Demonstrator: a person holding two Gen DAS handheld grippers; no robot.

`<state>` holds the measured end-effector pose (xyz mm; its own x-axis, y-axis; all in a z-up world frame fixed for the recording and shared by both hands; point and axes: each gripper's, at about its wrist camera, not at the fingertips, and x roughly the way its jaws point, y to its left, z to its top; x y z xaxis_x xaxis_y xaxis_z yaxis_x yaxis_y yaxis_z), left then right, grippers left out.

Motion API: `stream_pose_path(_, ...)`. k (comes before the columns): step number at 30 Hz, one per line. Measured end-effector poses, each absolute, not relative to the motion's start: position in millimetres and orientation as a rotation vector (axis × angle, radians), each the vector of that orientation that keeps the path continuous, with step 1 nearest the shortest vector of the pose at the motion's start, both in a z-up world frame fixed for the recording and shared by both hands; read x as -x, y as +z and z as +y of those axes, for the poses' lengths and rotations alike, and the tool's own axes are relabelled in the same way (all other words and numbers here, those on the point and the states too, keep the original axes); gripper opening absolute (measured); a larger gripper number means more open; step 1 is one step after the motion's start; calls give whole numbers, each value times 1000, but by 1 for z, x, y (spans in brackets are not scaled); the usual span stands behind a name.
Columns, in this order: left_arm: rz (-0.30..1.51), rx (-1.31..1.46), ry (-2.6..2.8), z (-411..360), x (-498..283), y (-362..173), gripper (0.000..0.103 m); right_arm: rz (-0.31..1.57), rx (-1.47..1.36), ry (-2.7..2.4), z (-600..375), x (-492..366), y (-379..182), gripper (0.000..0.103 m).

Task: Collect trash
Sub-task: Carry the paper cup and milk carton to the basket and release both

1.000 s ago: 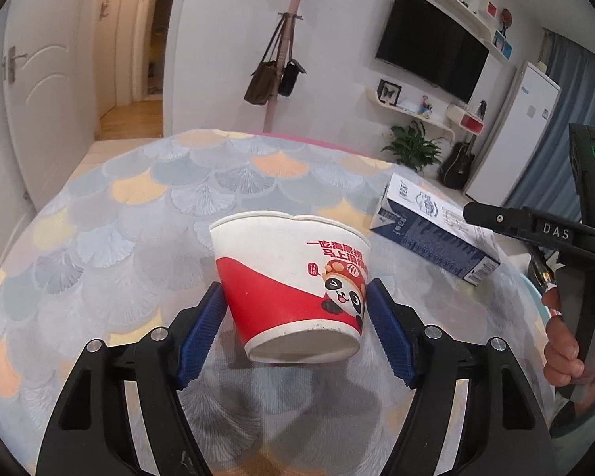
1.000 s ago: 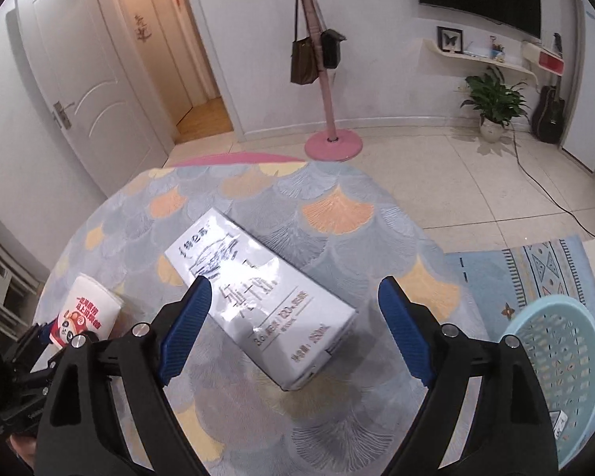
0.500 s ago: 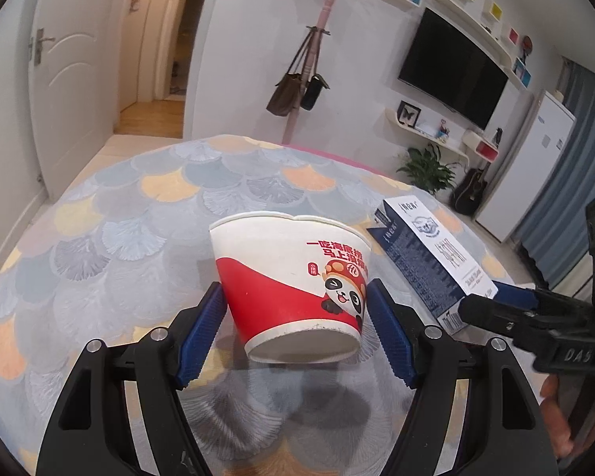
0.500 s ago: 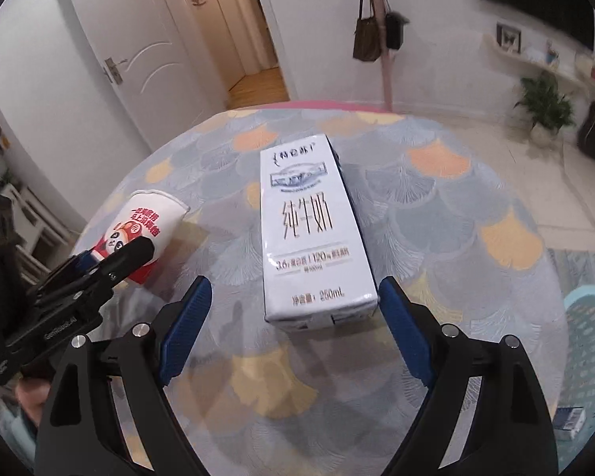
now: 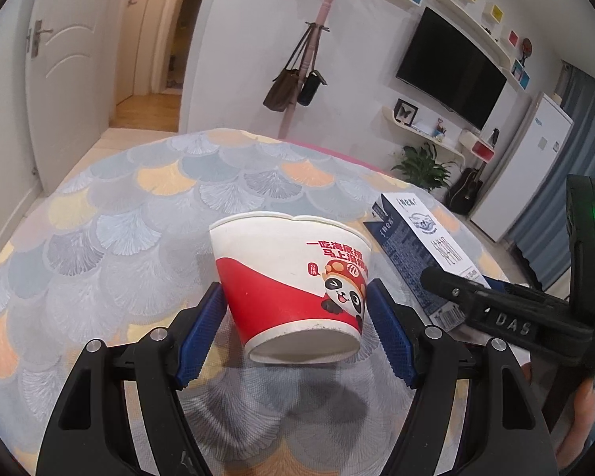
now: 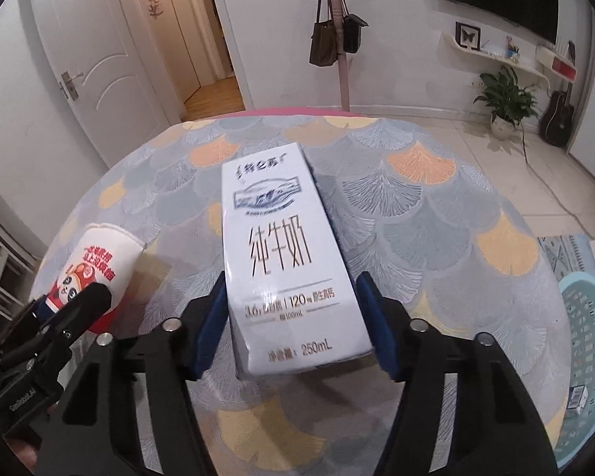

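Observation:
My left gripper (image 5: pixel 297 333) is shut on a red and white paper noodle cup (image 5: pixel 293 281) with a panda print and holds it above the round table (image 5: pixel 139 214). The cup also shows at the left of the right wrist view (image 6: pixel 95 265). My right gripper (image 6: pixel 293 325) has its blue pads against both sides of a white milk carton (image 6: pixel 285 261) lying flat on the table. The carton also shows at the right of the left wrist view (image 5: pixel 420 246), with the right gripper (image 5: pixel 476 289) on it.
The table (image 6: pixel 436 218) has a fan-pattern cloth in grey, blue and orange. A light blue basket (image 6: pixel 587 341) stands on the floor at the right, with a small carton in it. A pink coat stand (image 6: pixel 341 39) with bags is behind the table.
My right gripper has moved forward around the milk carton and closed its pads onto the sides. My left gripper still holds the cup, and its view has tilted slightly.

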<state>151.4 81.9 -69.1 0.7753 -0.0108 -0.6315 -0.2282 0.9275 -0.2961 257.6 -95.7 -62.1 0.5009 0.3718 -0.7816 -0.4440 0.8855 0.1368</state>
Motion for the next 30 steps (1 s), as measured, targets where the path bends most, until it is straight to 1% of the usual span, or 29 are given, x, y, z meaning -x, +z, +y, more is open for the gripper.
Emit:
stream_pose_path(2, 673, 371, 125, 82, -151, -69, 71, 900, 123, 479, -92, -250, -60, 54)
stream_pose_path(9, 669, 335, 128, 73, -150, -65, 71, 822, 140, 448, -99, -225, -42, 54)
stream_pose_path(18, 683, 295, 77, 57, -152, -56, 71, 718, 74, 358, -143, -181, -15, 54)
stream_pose_path(24, 658, 259, -17, 22, -154, -32, 71, 662, -3, 250, -191, -166, 0, 54)
stream_pose_path(30, 631, 184, -128, -31, -165, -7, 71, 631, -97, 111, -255, -160, 6, 54)
